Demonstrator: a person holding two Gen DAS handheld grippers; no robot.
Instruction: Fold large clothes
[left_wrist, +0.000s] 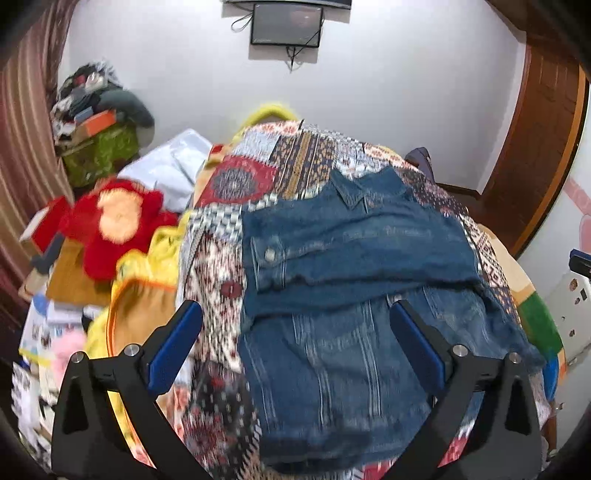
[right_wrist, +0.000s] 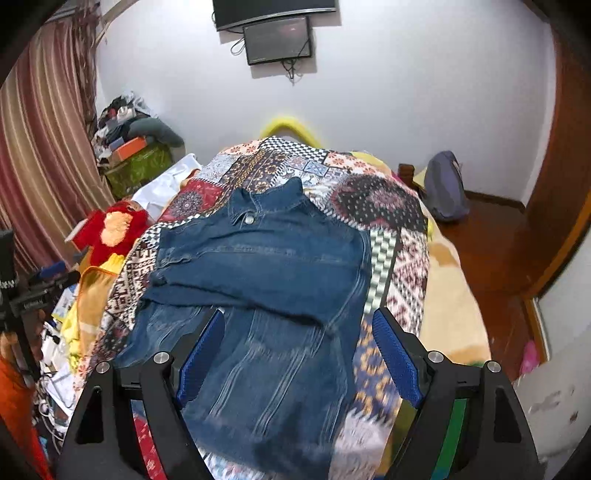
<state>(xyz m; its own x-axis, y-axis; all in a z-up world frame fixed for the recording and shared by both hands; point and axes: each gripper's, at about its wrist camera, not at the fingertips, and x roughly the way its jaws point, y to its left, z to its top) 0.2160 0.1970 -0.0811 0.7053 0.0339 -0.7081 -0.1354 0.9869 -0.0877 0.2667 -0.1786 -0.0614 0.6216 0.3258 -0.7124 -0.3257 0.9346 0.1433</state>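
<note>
1. Denim is what the job turns on: a blue denim jacket (left_wrist: 354, 266) lies flat on the patchwork bedspread (left_wrist: 236, 184), collar (right_wrist: 266, 201) toward the far end of the bed and hem toward its near edge.
2. Done so far, as I judge it: a sleeve (left_wrist: 332, 258) is laid across the body, its buttoned cuff (left_wrist: 269, 258) ending near the jacket's left side. Whether the second sleeve is tucked beneath it cannot be told.
3. The lower body with its pale stitched seams lies spread out and single-layered toward the near edge, so the lengthwise fold does not look made yet.
4. The left gripper (left_wrist: 295, 325) hangs over the lower half with its blue pads spread wide and nothing between them; it is released.
5. The right gripper (right_wrist: 297, 332) is likewise released, fingers well apart, above the hem region and the jacket's right side, gripping no cloth.
6. Left to do, in my reading: take hold of the hem corners and bring the bottom up toward the collar, then flatten the bundle.
7. Both views are motion-blurred near the hem, so the exact lie of that edge is unclear.
8. A red plush toy (left_wrist: 114, 221) and yellow fabric (left_wrist: 159, 251) sit off the left edge of the bed, apart from the jacket.
</note>
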